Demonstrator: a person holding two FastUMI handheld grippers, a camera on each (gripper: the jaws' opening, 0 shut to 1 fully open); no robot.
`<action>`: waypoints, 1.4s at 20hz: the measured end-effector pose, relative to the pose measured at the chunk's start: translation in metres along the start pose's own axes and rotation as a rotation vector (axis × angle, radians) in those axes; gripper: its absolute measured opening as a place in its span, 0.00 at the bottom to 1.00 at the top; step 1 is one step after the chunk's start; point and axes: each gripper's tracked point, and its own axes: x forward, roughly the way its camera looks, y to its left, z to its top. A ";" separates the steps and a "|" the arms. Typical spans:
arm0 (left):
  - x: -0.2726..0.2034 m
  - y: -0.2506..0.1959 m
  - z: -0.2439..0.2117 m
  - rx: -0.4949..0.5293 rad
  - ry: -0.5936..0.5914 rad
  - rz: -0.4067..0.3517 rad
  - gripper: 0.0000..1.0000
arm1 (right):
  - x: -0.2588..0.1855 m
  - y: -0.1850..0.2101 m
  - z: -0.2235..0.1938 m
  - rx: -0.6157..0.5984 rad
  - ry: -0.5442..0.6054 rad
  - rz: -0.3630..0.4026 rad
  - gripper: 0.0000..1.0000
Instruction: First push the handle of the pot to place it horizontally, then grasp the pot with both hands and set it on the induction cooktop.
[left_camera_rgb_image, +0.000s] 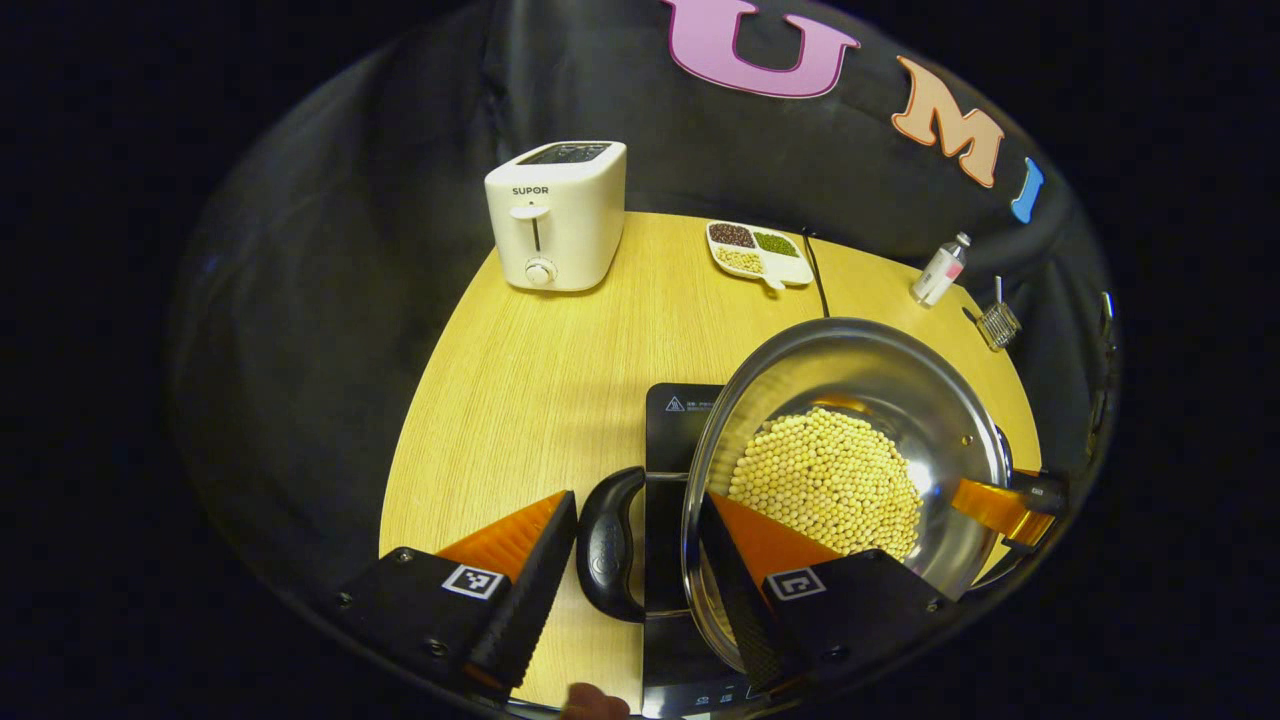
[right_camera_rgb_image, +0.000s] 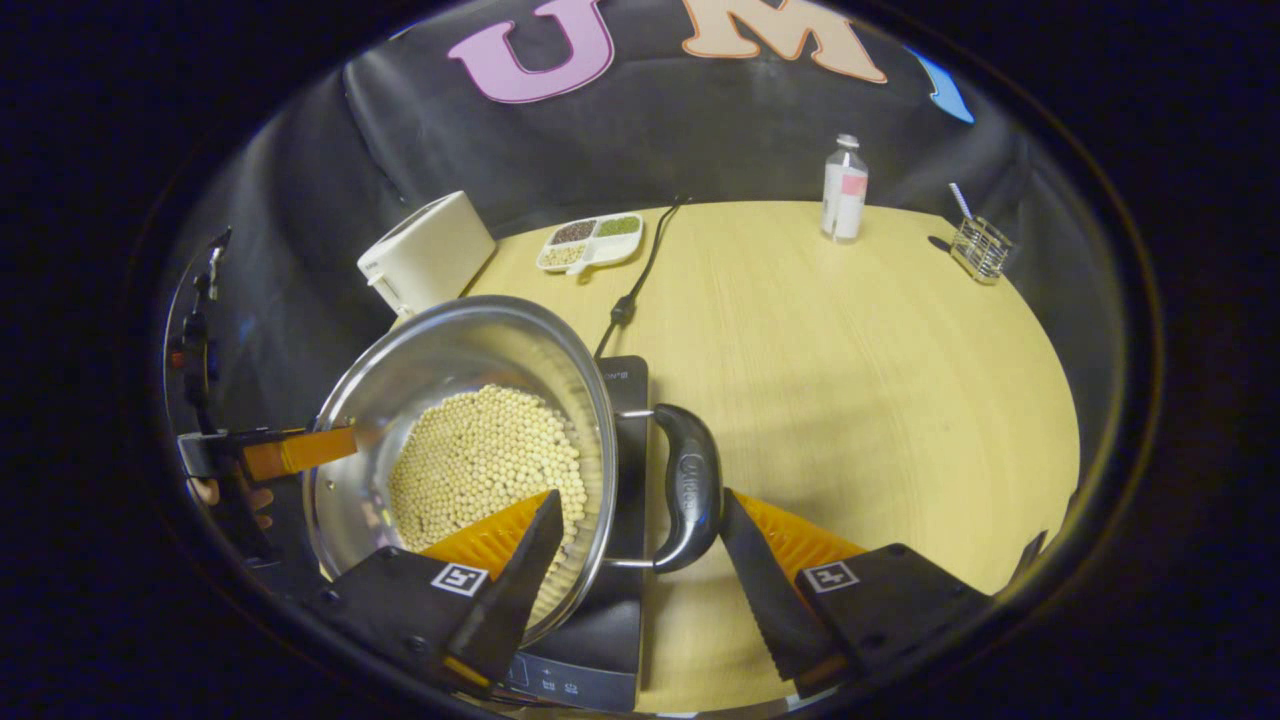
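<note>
1. Steel pot (left_camera_rgb_image: 850, 440) of pale beans is seen above the induction cooktop (left_camera_rgb_image: 665, 560), each side handle straddled by parted tongs, so the setting-down step is judged in hand.
2. Left tongs (left_camera_rgb_image: 635, 590) and right tongs (right_camera_rgb_image: 640, 560) stand open; closing on both handles is called for next.
3. Farther off, the toaster's dial (left_camera_rgb_image: 540, 270) faces the left gripper view; the cord plug (right_camera_rgb_image: 622, 310) lies in the right gripper view.

A pale wooden surface (left_camera_rgb_image: 560, 380) carries a white toaster (left_camera_rgb_image: 556, 214) at upper left of the left gripper view, a divided dish of beans (left_camera_rgb_image: 758, 252) above centre, a small bottle (left_camera_rgb_image: 940, 270) and wire holder (left_camera_rgb_image: 998, 323) at upper right, and a black induction cooktop (left_camera_rgb_image: 668, 470) at lower centre.
</note>
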 end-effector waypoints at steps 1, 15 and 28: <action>-0.002 0.000 -0.001 -0.007 -0.001 0.000 0.81 | -0.002 0.001 0.001 -0.007 -0.009 0.002 0.98; -0.052 -0.012 0.029 0.017 -0.208 0.030 0.81 | -0.039 -0.007 0.010 -0.029 -0.139 0.024 0.94; -0.156 -0.085 0.126 0.089 -0.604 0.020 0.83 | -0.127 -0.074 0.107 -0.103 -0.454 -0.105 0.94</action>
